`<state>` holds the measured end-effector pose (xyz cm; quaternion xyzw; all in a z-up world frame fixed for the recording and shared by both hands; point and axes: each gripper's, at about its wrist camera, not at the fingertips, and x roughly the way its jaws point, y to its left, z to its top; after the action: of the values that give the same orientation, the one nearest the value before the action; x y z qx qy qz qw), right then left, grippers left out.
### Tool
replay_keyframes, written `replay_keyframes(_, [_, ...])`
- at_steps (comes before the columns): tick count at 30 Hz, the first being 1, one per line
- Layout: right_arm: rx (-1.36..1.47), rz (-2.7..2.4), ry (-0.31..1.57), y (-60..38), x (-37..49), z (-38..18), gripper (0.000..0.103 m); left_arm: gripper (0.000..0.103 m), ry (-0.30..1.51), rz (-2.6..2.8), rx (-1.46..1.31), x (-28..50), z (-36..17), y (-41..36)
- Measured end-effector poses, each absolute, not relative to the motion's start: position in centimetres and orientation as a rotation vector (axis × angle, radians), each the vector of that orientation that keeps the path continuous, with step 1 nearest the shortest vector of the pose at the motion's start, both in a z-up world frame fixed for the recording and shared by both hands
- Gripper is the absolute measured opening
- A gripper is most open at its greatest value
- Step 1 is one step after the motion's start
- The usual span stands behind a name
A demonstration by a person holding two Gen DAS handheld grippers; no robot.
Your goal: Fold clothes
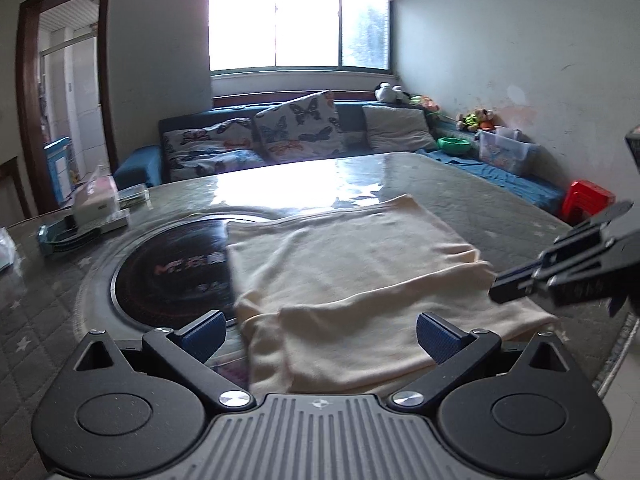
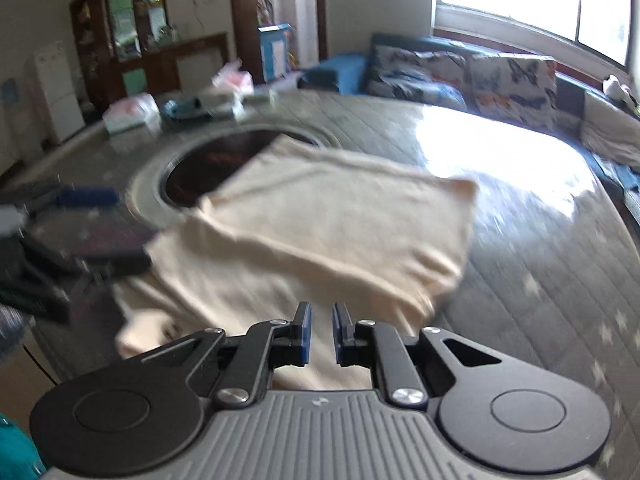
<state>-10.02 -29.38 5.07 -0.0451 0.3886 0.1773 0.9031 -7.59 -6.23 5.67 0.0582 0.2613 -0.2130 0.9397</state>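
Observation:
A cream-coloured garment (image 1: 352, 280) lies folded into a rough rectangle on the round table, partly over the dark hotplate. It also shows in the right wrist view (image 2: 320, 232). My left gripper (image 1: 320, 332) is wide open just above the garment's near edge, holding nothing. My right gripper (image 2: 321, 332) hovers over the garment's near edge with its jaws nearly closed, a narrow gap between the blue pads, nothing between them. It also shows at the right in the left wrist view (image 1: 560, 276).
A round table with a grey quilted cover (image 1: 460, 184) has a black inset hotplate (image 1: 172, 272) at its middle. Tissue boxes and small items (image 1: 92, 208) sit at the far left edge. A blue sofa with butterfly cushions (image 1: 296, 128) stands behind, a red stool (image 1: 588, 200) at right.

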Motion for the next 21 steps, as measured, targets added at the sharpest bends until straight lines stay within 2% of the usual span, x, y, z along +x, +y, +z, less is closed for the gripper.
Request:
replay_keyframes(6, [-0.073, 0.345, 0.829, -31.6, -10.8, 3.1, 0.014, 0.103, 0.548, -0.505, 0.135, -6.8, 5.0, -8.0])
replay_keyframes(15, [-0.089, 0.35, 0.767, -31.9, -8.9, 4.4, 0.017, 0.102, 0.587, -0.522, 0.124, -4.6, 4.4, -9.1])
replay_keyframes(21, [-0.066, 0.332, 0.768, -32.2, -6.6, 3.5, 0.017, 0.091, 0.612, -0.43, 0.089, -2.6, 3.8, -8.0])
